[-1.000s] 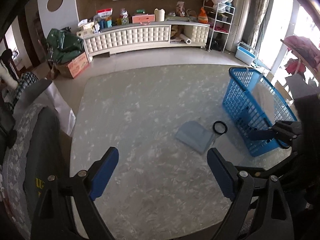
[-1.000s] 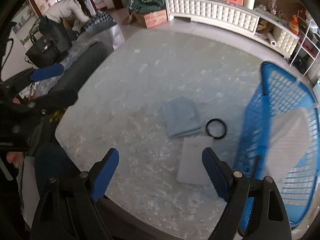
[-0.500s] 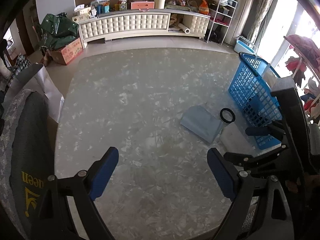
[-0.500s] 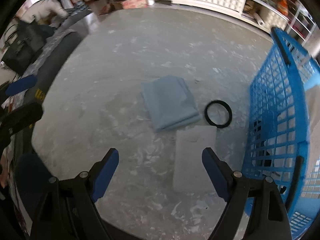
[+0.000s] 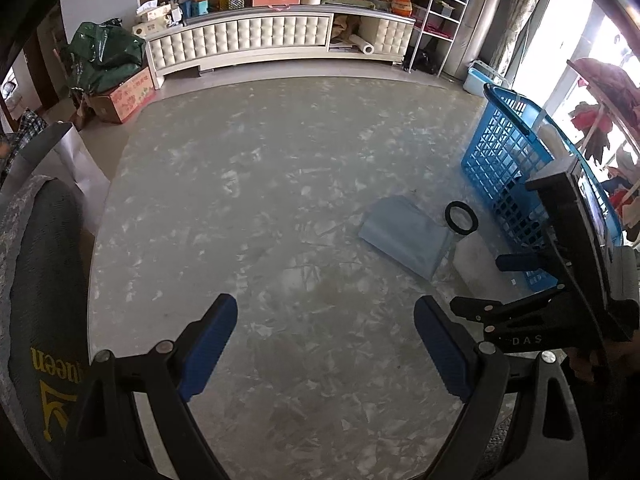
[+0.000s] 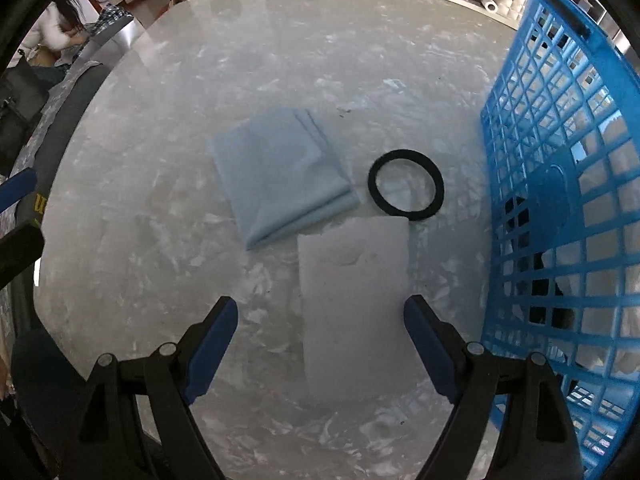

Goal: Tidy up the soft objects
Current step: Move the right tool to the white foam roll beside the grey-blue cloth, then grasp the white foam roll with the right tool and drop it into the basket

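Note:
A folded light-blue cloth [image 6: 280,168] [image 5: 404,236] lies on the grey marble table. Just in front of it lies a pale grey foam sheet [image 6: 354,296] [image 5: 474,264]. A black ring [image 6: 406,190] [image 5: 461,218] rests beside the cloth, close to the blue plastic basket [image 6: 560,184] [image 5: 504,168]. My right gripper [image 6: 320,328] hangs open, pointing straight down over the near half of the foam sheet, nothing between its fingers. My left gripper [image 5: 326,332] is open over bare table, to the left of the cloth. The right gripper's black frame [image 5: 560,304] shows at the left wrist view's right edge.
The basket stands at the table's right edge with white and dark items inside. A dark chair back [image 5: 44,292] sits at the table's left. A person [image 6: 60,28] bends over at the far left. A white cabinet [image 5: 276,40] and boxes line the back wall.
Both grippers have sunk toward the table. The right one tipped down and now hangs over the foam sheet, which looks larger. The objects have not moved.

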{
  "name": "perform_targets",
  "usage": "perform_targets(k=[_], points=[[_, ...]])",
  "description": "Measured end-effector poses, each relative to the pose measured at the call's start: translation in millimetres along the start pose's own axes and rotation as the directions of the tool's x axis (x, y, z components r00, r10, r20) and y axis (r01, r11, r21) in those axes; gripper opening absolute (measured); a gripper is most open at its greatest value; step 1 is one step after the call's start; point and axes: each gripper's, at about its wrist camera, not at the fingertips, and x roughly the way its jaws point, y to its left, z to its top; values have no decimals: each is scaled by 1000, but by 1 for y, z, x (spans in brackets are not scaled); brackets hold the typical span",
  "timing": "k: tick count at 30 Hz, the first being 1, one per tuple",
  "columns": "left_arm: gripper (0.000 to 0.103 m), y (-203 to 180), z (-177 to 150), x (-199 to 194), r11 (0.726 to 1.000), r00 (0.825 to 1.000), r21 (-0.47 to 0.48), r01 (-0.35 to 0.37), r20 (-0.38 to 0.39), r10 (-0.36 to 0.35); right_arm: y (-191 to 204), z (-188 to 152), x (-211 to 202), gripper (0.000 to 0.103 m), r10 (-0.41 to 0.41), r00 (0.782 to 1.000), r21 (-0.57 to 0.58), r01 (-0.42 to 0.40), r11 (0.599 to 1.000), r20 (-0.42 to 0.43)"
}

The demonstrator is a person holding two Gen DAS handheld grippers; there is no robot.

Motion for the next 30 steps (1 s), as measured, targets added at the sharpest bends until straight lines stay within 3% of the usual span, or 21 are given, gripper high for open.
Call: perform_targets(k=[8,11,12,14,15,18,22,30], points=[[89,0,1,2,1000,1000,3,2,-5,-2,-12,-3,4,84,16,1000,30,-16,999,-8],[89,-1,1,1,1000,1000,6,3,-3,-3,-24,-5,7,74,27,999,70,-25,997,-26],[89,0,1,1,1000,1000,7,3,-2,-3,-25,-6,6,69,21,1000,73,-20,997,-21],[89,0,1,1,1000,1000,6,4,-3,-4,-28,-7,3,47,4,1000,78,-4,997,-5],[89,1,1,1,1000,1000,5,4,-3,-4,-29,-8,1,31,4,1000,81,-4,997,-1],[89,0,0,0,1000,1000,3,10,0,-10,-29,-9,1,18,31,1000,93,-30,995,-2],[89,-3,0,-3,1000,1000,7,12,4,-12,-29,-13,-1,16,48,999,94,-48,994,-5],[89,-15,5,-16,999,999,25,21,29,-21,-24,-32,-46,15,77,995,54,-80,995,65]])
